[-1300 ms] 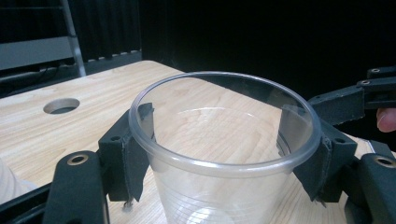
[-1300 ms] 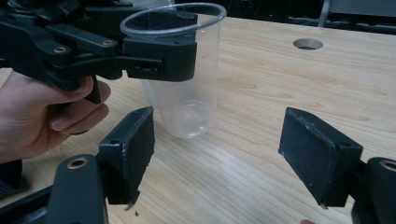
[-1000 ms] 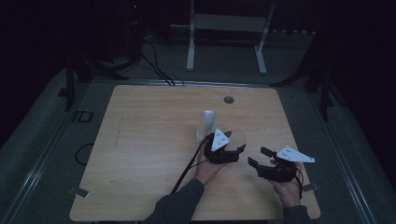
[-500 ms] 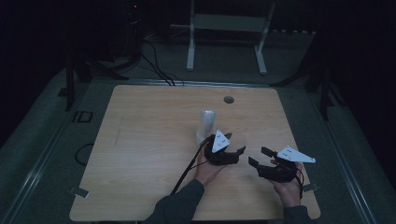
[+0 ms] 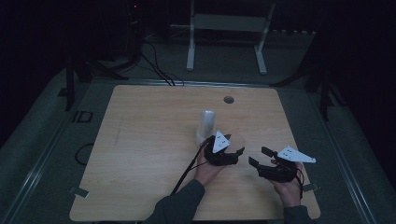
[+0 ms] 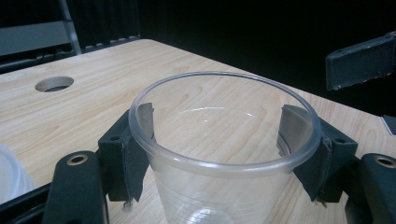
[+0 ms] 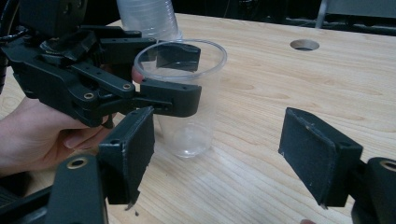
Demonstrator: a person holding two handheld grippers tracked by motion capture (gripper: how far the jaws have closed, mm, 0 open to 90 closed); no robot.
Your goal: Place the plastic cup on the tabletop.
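Left tool (image 5: 232, 148) grips the clear plastic cup (image 7: 187, 93) upright on the desk (image 5: 140, 140) (axis vertical). Right tool (image 5: 259, 156), jaws apart and empty, sits just right of the cup.

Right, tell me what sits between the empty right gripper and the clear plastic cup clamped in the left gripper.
Bare wooden table, seen in the right gripper view, separates the right gripper from the cup.

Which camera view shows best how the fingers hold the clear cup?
The left gripper view: the clear cup sits close up, a pad pressed on each side of its rim. The right gripper view shows the cup from the side, gripped by the left gripper. In the high view it is small and dim.
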